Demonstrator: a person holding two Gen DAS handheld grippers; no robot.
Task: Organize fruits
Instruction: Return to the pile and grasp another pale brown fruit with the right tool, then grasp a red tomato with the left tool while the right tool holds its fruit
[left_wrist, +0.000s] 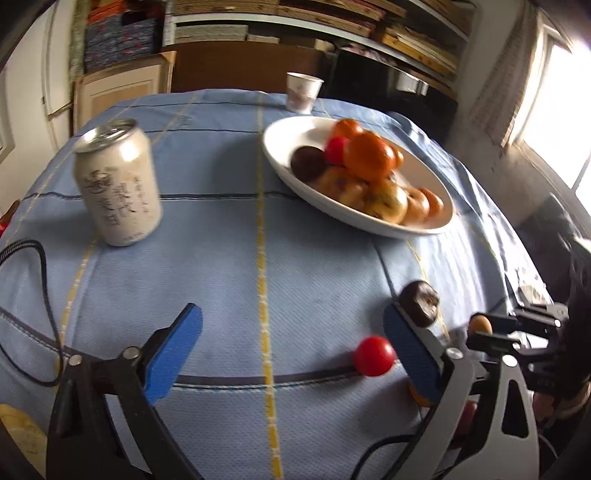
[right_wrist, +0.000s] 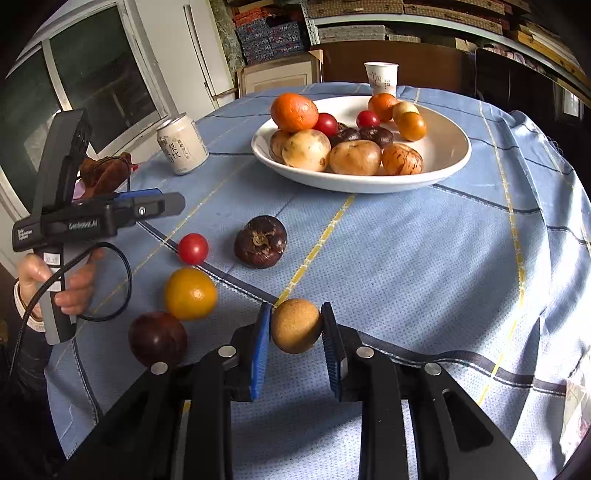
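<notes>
The right gripper (right_wrist: 295, 325) has its fingers clenched on a small tan fruit (right_wrist: 295, 325), near the worktop's (right_wrist: 406, 258) edge; the left gripper (left_wrist: 291, 350) hangs released. The round fruit may slip and roll before reaching the far white bowl (right_wrist: 452, 155).

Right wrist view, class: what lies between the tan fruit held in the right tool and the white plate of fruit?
Only bare blue tablecloth with a yellow stripe lies between the tan fruit and the white plate; the dark water chestnut sits left of that stretch.

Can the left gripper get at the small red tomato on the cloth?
Probably yes: the left gripper is open and empty, and the small red tomato lies uncovered just inside its right finger.
</notes>
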